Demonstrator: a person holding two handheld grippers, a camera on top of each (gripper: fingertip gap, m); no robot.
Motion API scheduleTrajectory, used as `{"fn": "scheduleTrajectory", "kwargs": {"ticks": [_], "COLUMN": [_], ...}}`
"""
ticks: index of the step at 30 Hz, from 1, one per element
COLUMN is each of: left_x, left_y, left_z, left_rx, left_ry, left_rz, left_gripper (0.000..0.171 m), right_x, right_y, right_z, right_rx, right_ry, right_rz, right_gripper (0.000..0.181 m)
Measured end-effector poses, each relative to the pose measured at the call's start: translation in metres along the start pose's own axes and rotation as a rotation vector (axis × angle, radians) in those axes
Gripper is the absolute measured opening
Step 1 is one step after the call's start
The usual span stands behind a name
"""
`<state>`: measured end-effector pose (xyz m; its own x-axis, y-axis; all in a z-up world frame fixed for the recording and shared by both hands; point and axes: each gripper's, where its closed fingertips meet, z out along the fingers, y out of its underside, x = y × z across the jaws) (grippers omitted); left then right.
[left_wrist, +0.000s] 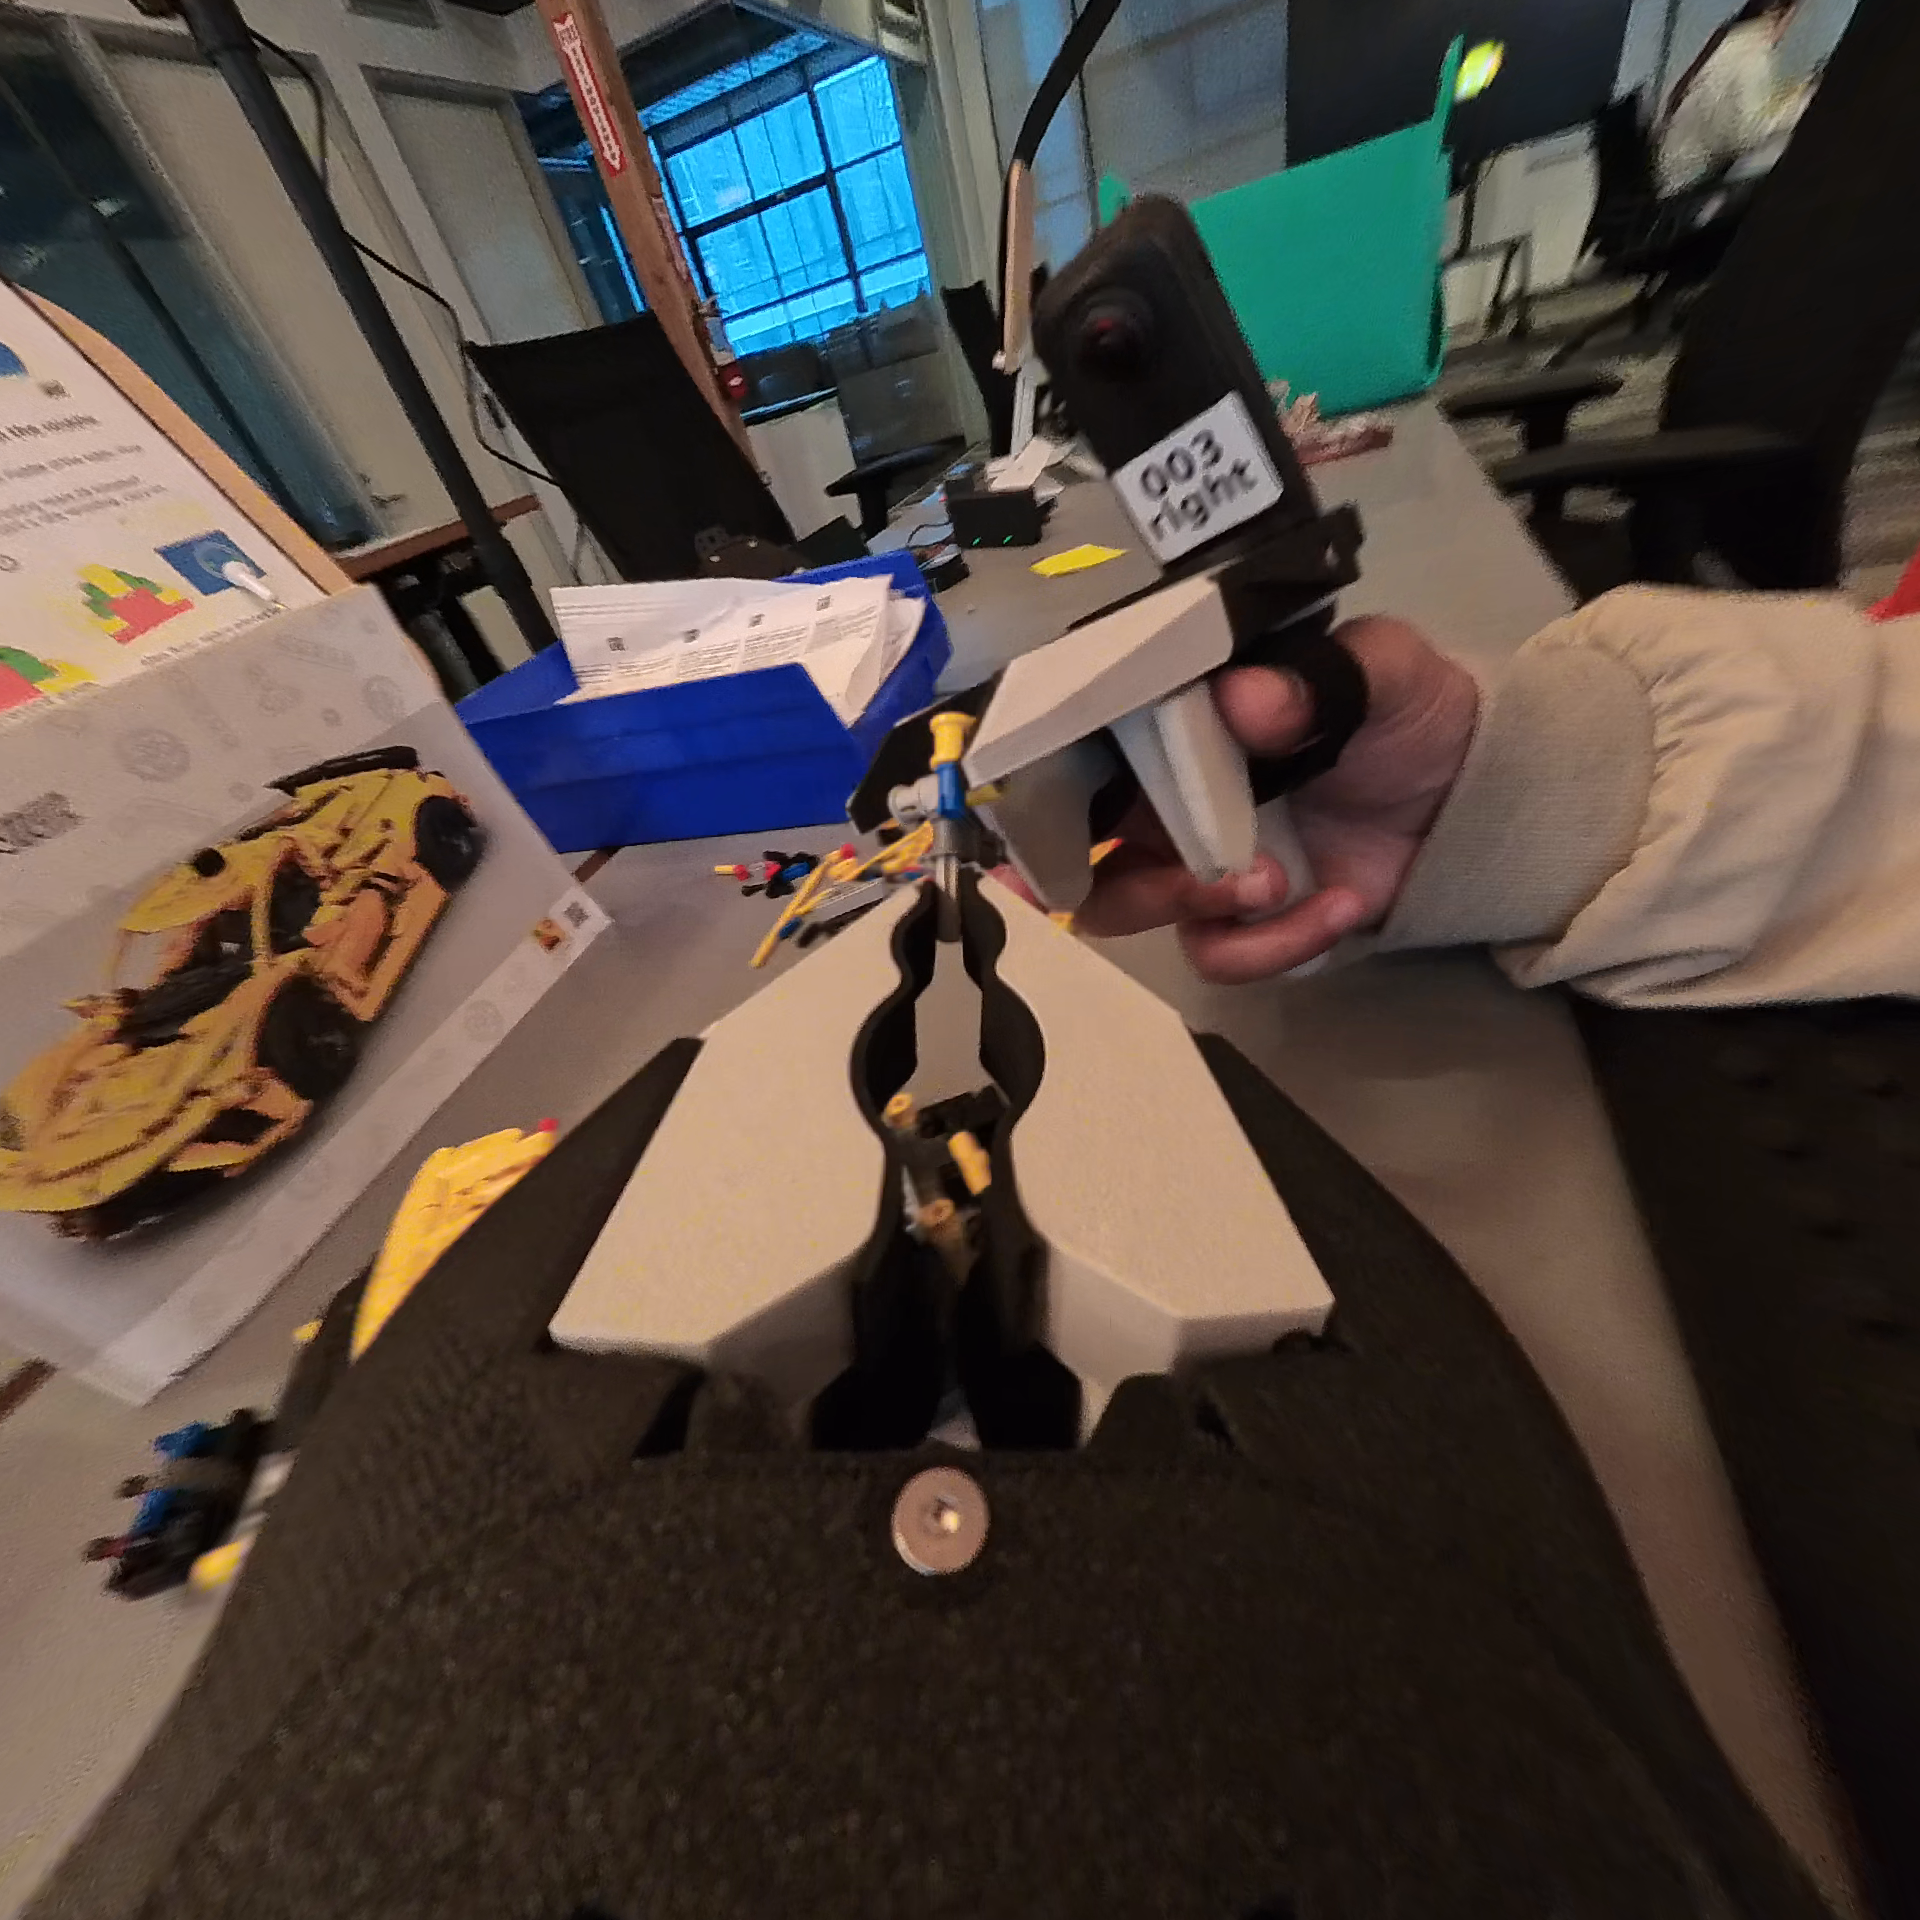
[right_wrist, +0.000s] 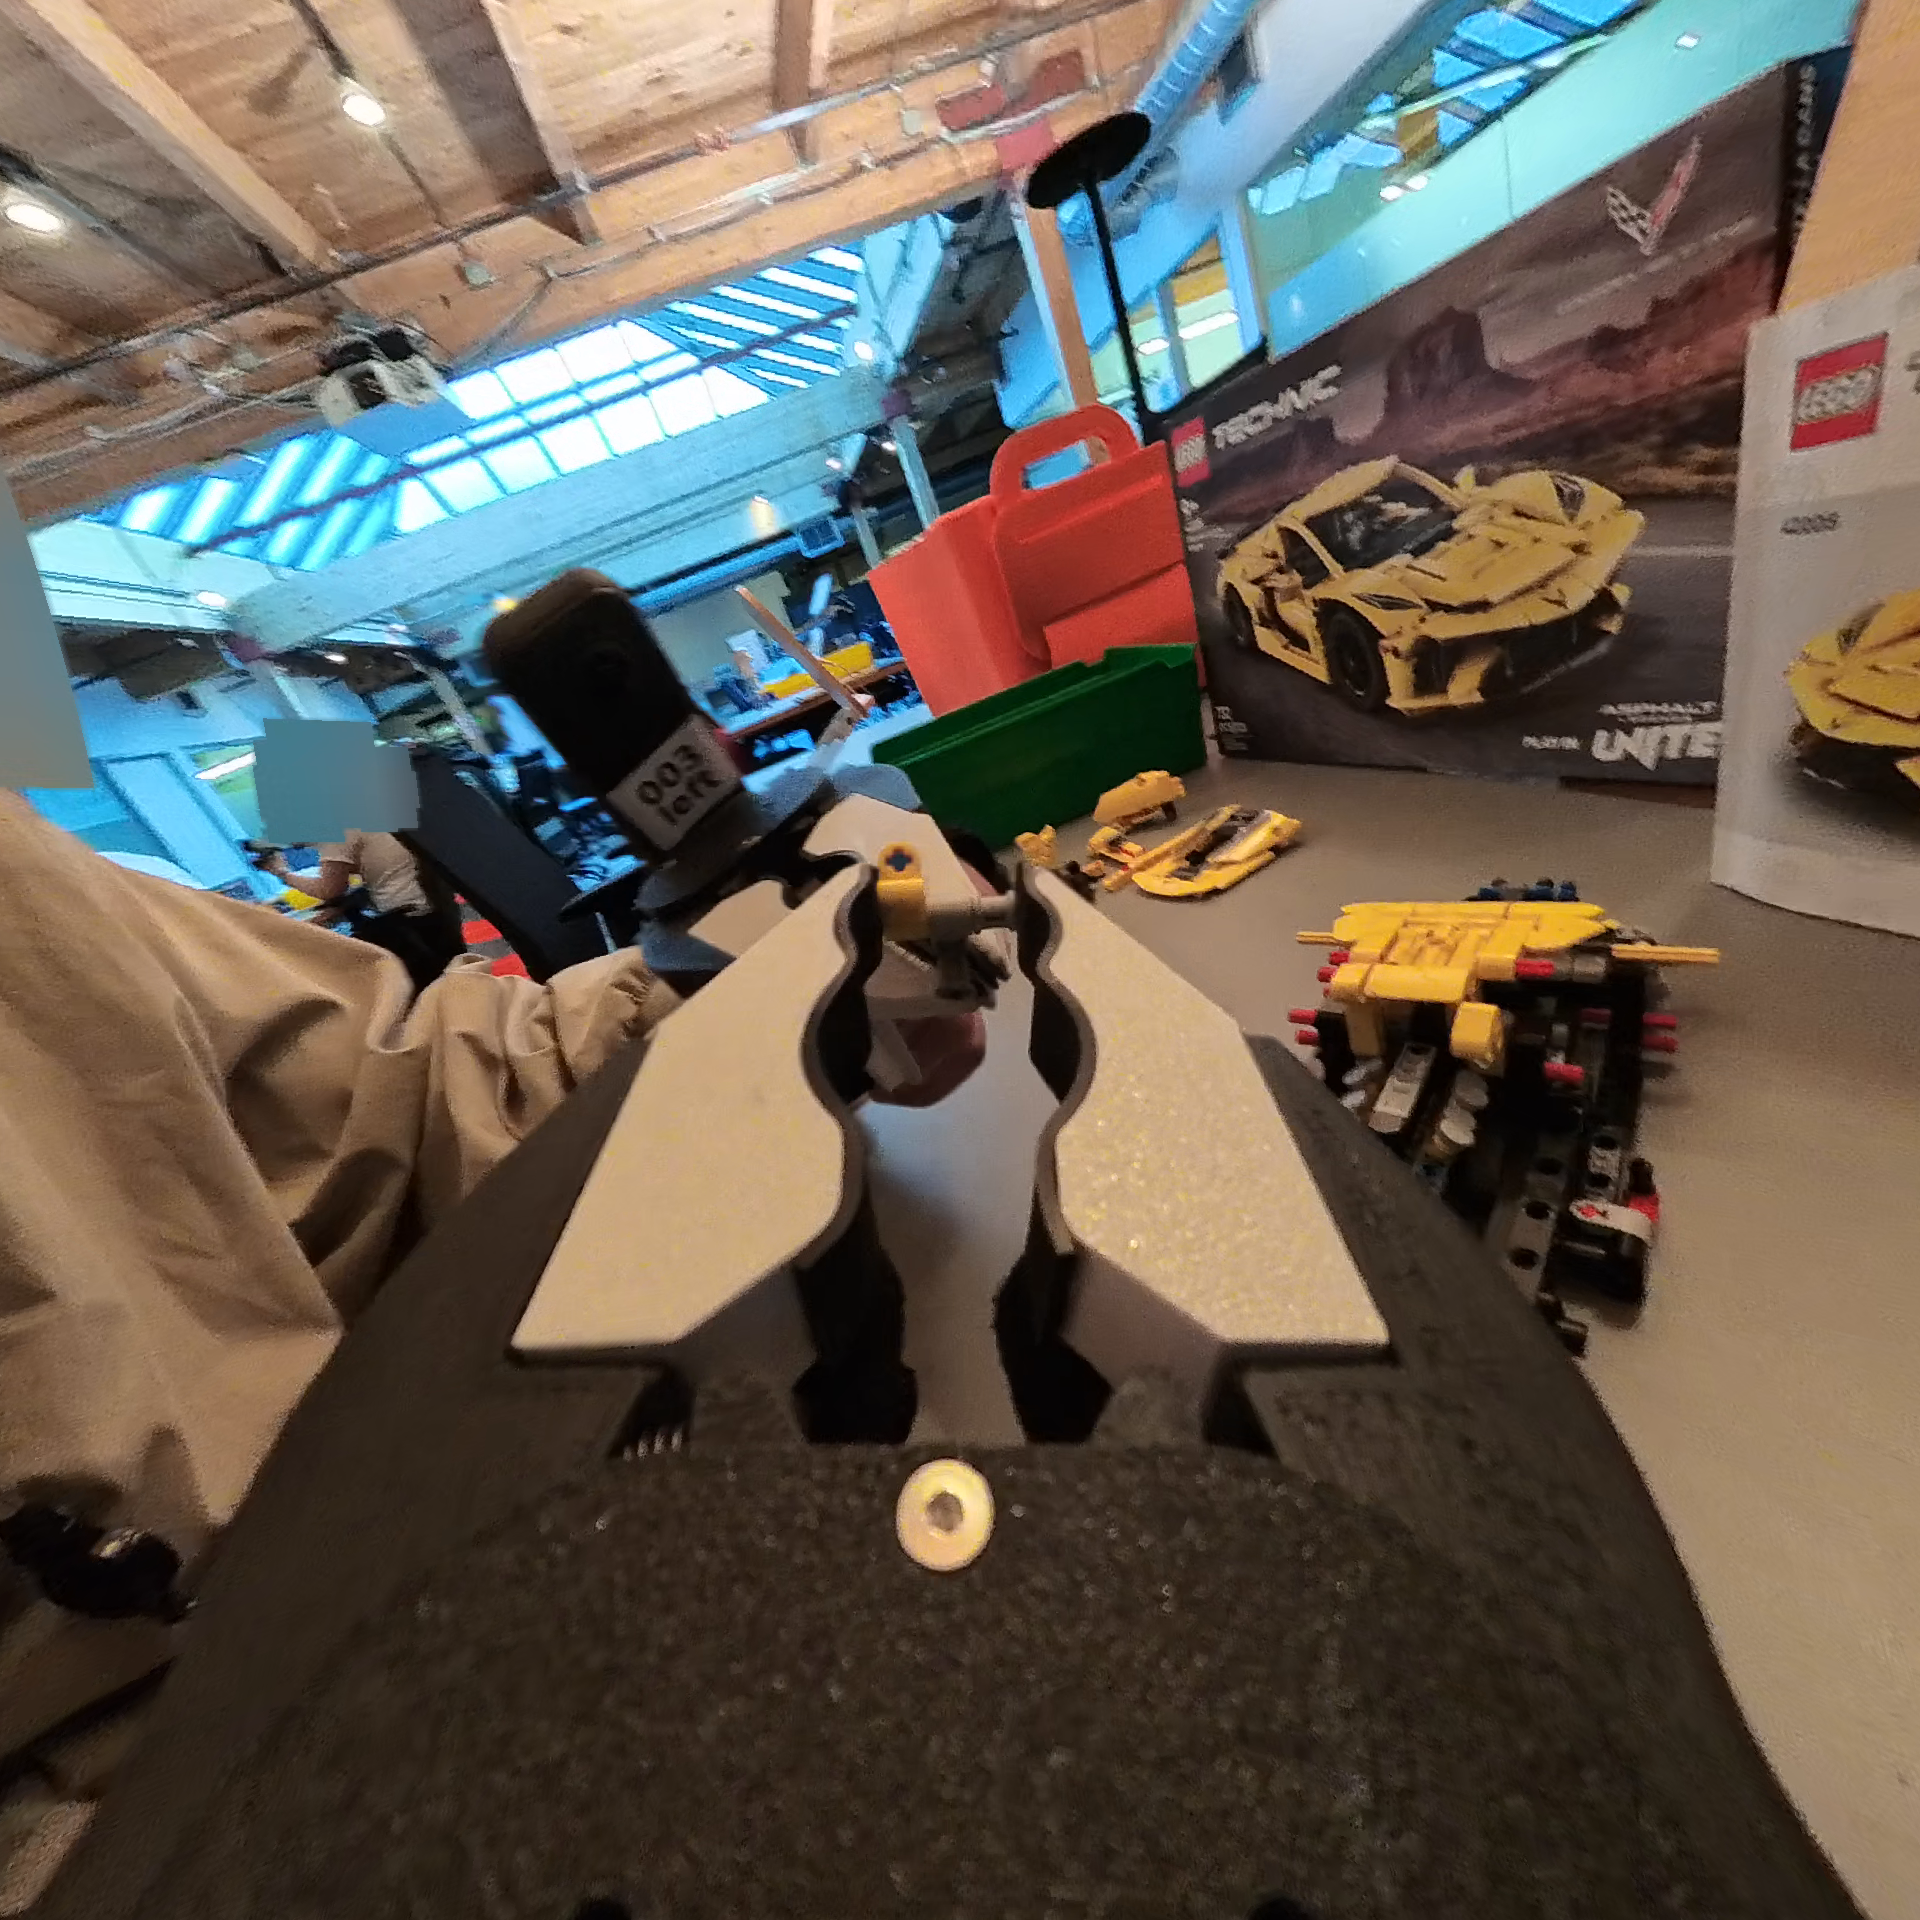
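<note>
A small brick assembly (left_wrist: 940, 795) of a yellow pin, a blue connector and a grey axle hangs in the air between both grippers. My left gripper (left_wrist: 948, 914) is shut on its grey axle from below. My right gripper (right_wrist: 945, 891) is shut on the same assembly (right_wrist: 935, 904): the yellow connector (right_wrist: 900, 883) rests against one finger and the axle end against the other. In the left wrist view a hand (left_wrist: 1340, 800) holds the right gripper just beyond my left fingertips. Both grippers are above the grey table (left_wrist: 1299, 1091).
An instruction booklet with a yellow car picture (left_wrist: 260, 935), a blue bin of papers (left_wrist: 707, 738) and loose pieces (left_wrist: 810, 883) lie to the left. A half-built yellow and black car chassis (right_wrist: 1486, 1049), yellow panels (right_wrist: 1205, 842), a green bin (right_wrist: 1039, 727), a red case (right_wrist: 1049, 561) and the set's box (right_wrist: 1455, 582) are on the right. Less than 4 cm separates the two grippers' tips.
</note>
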<state>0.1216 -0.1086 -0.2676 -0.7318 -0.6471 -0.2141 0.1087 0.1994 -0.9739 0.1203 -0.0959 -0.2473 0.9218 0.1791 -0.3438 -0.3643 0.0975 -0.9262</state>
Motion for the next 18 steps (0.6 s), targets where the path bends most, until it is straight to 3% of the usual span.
{"fn": "scheduleTrajectory", "kwargs": {"ticks": [3,4,6,13,18], "left_x": [0.012,0.015,0.020,0.033,0.019], "left_y": [-0.009,-0.012,-0.014,-0.021,-0.012], "left_z": [-0.002,-0.004,-0.008,-0.012,-0.005], "left_rx": [0.047,0.053,0.058,0.078,0.070], "left_ry": [0.196,0.274,0.378,0.449,0.338], "left_rz": [-0.327,-0.437,-0.548,-0.544,-0.530], "left_gripper": [0.007,0.015,0.020,0.013,0.004], "right_x": [-0.014,-0.018,-0.026,-0.030,-0.015], "right_y": [-0.007,-0.009,-0.015,-0.001,0.000], "right_z": [-0.002,-0.003,-0.006,0.000,0.001], "right_rx": [0.034,0.045,0.079,-0.002,-0.001], "right_ry": [-0.123,-0.152,-0.209,-0.228,-0.149], "right_rz": [0.031,0.037,0.060,0.055,0.071], "right_gripper": [0.023,0.024,0.023,0.023,0.023]}}
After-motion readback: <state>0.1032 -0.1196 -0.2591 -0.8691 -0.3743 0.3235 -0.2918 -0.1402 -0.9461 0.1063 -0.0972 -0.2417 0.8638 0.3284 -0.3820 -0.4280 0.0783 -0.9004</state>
